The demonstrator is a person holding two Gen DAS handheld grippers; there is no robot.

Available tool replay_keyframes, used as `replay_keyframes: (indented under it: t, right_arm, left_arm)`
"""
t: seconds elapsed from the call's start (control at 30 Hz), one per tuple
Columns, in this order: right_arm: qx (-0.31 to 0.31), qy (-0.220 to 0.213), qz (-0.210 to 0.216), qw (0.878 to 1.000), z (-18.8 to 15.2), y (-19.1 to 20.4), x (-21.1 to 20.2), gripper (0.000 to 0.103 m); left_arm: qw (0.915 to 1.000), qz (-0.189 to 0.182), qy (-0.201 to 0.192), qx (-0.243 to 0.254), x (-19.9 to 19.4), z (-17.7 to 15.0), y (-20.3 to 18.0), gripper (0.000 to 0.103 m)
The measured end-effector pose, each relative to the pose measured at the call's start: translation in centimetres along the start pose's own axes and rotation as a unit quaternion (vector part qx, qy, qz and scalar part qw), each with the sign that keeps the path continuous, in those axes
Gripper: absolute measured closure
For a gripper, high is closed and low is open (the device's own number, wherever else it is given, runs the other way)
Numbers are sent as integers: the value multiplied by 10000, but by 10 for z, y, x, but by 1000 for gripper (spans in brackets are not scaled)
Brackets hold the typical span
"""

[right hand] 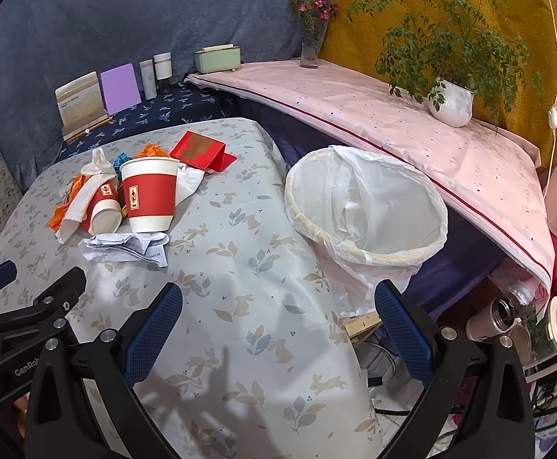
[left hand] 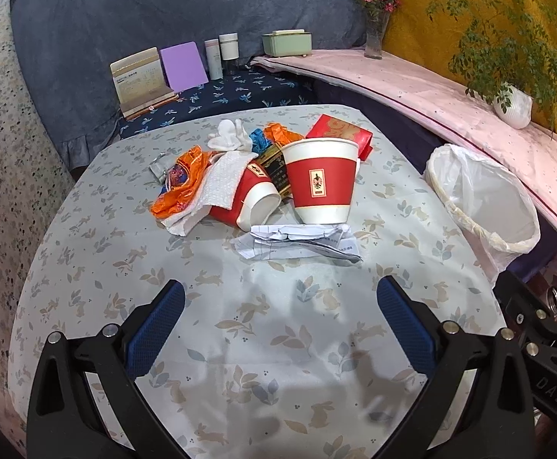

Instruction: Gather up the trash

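A pile of trash lies on the table: an upright red and white paper cup (left hand: 321,182) (right hand: 149,193), a tipped cup (left hand: 255,199) (right hand: 104,212), crumpled paper (left hand: 297,244) (right hand: 125,250), white tissue (left hand: 217,187), orange wrapper (left hand: 181,187) and a red envelope (left hand: 339,132) (right hand: 202,149). A bin with a white liner (left hand: 488,202) (right hand: 366,210) stands at the table's right edge. My left gripper (left hand: 280,298) is open and empty, short of the pile. My right gripper (right hand: 278,298) is open and empty, near the bin.
The table has a rabbit-print cloth (left hand: 240,325) (right hand: 240,267). Behind it stand a calendar (left hand: 142,80), a purple card (left hand: 184,67), bottles (left hand: 221,55) and a green box (left hand: 288,42). A pink-covered ledge (right hand: 412,126) holds a vase (right hand: 310,44) and a potted plant (right hand: 450,101).
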State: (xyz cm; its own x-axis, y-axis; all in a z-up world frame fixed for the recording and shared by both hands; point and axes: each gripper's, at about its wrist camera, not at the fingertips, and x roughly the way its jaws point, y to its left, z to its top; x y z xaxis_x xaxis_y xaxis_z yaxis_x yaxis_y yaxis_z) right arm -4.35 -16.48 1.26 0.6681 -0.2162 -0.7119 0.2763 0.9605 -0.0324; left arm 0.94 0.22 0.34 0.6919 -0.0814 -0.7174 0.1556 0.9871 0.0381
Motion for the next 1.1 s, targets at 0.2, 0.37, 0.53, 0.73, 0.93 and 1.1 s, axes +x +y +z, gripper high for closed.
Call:
replay_keyframes:
  t: [0.2, 0.37, 0.53, 0.73, 0.93, 1.1]
  right_arm:
    - [-40, 47, 66, 10000, 3, 7, 9, 7]
    - [-57, 124, 125, 9998, 7, 14, 22, 7]
    - [-84, 152, 161, 9997, 15, 22, 36, 7]
    - [-88, 113, 120, 9998, 29, 25, 51, 7]
    - [-32, 135, 20, 9999, 35, 20, 63, 7]
    - [29, 180, -29, 9998, 38, 15, 71, 7]
  left_arm:
    - [9998, 64, -7, -176, 8, 2, 15, 7]
    - [9996, 88, 151, -233, 22, 4, 28, 7]
    - [9989, 119, 294, -356, 37, 7, 39, 7]
    - [9974, -185, 487, -495, 56, 14, 37, 7]
    - [9924, -556, 711, -837, 75, 25, 32, 7]
    - [9888, -637, 811, -1080, 88, 35, 27, 7]
